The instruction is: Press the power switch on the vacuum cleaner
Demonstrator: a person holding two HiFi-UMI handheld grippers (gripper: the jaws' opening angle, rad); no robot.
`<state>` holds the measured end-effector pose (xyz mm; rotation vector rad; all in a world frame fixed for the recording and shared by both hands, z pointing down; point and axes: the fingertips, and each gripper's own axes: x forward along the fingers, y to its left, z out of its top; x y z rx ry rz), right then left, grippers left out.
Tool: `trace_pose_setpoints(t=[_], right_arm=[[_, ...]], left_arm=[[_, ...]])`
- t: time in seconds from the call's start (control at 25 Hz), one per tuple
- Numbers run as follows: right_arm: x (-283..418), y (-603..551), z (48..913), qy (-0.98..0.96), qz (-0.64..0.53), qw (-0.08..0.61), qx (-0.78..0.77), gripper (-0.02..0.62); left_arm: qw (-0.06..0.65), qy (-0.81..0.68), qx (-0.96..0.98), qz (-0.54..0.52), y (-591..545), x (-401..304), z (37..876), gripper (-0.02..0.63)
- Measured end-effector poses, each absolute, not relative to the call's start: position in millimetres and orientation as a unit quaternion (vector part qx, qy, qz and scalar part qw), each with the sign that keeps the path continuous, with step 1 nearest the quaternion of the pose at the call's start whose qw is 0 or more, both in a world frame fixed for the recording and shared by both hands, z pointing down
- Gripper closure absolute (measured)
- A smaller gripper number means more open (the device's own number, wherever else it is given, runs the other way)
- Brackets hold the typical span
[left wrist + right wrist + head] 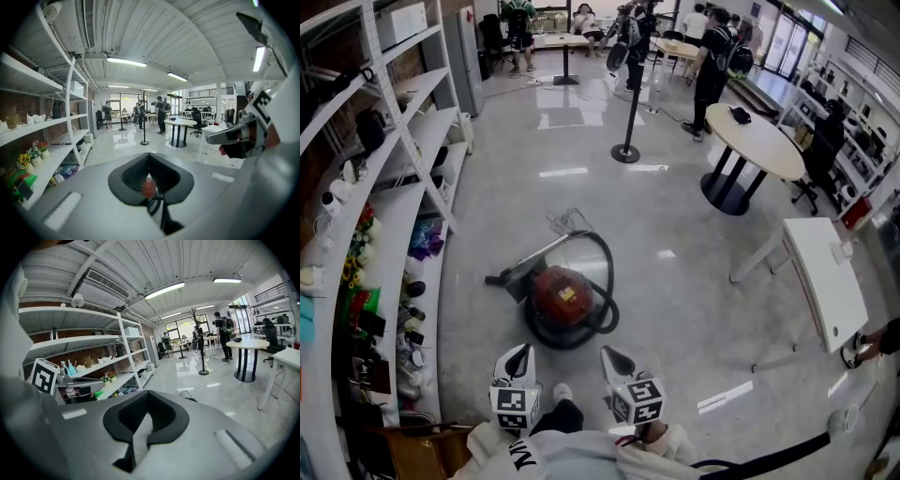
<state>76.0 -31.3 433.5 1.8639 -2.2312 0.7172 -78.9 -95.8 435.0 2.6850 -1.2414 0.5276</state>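
Observation:
The red canister vacuum cleaner (562,294) lies on the shiny floor with its black hose (605,281) looped around it. Both grippers hang side by side above the floor just in front of it, touching nothing. My left gripper (519,353) is shut and empty, its tip near the vacuum's left front. A sliver of the red vacuum (149,186) shows in the left gripper view through the slit below the shut left gripper (149,156). My right gripper (608,355) is shut too, off the vacuum's right front. The right gripper (147,393) shows only floor past its jaws.
White shelving (389,234) full of small items runs along the left. A loose cable (566,221) lies beyond the vacuum. A stanchion post (626,150), a round white table (755,141) and a white desk (823,281) stand further off. People stand at the far end.

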Motion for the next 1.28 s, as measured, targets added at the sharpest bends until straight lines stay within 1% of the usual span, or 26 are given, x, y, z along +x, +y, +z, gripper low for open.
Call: trace_pose_setpoints(t=[0.76, 1.28], right_arm=[[59.3, -107.6, 424.8, -0.735, 0.229, 0.084, 0.633, 0.595], [62.1, -120.6, 423.1, -0.725, 0.222, 0.092, 0.645, 0.595]], left_arm=[[0.070, -0.409, 0.897, 0.153, -172.8, -97.5, 426.1, 0.606], [0.077, -0.401, 0.902, 0.143, -191.0, -97.8, 429.5, 0.606]])
